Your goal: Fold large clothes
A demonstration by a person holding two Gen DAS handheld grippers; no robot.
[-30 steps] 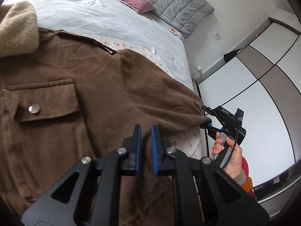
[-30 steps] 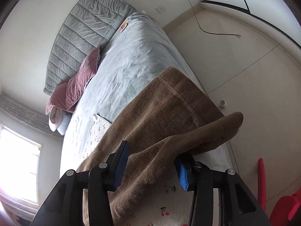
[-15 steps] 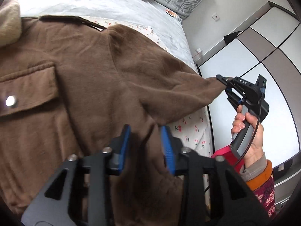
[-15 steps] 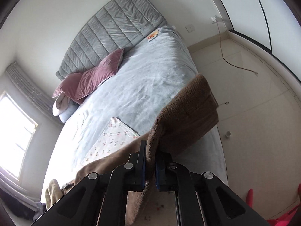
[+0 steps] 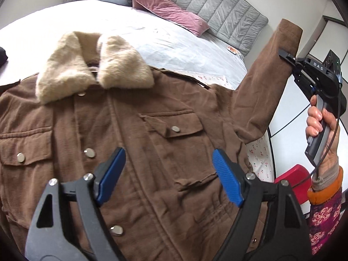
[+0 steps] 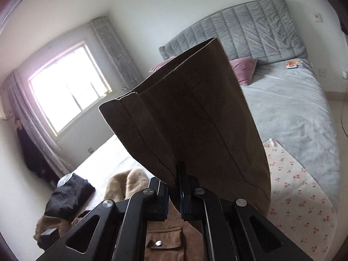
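A brown jacket with a cream fur collar lies front up on the bed. My left gripper is open and empty, above the jacket's front near the lower right pocket. My right gripper is shut on the cuff of the jacket's right-hand sleeve and holds it raised above the bed. In the left wrist view the raised sleeve shows at the upper right with the right gripper on it.
The bed has a grey sheet, a cherry-print cloth under the jacket, pink pillows and a grey headboard. A dark garment lies at the bed's far side. A wardrobe stands on the right.
My right gripper closed on the sleeve cuff and lifted it up and over the jacket. My left gripper opened wide and drew back, so the whole jacket front shows.
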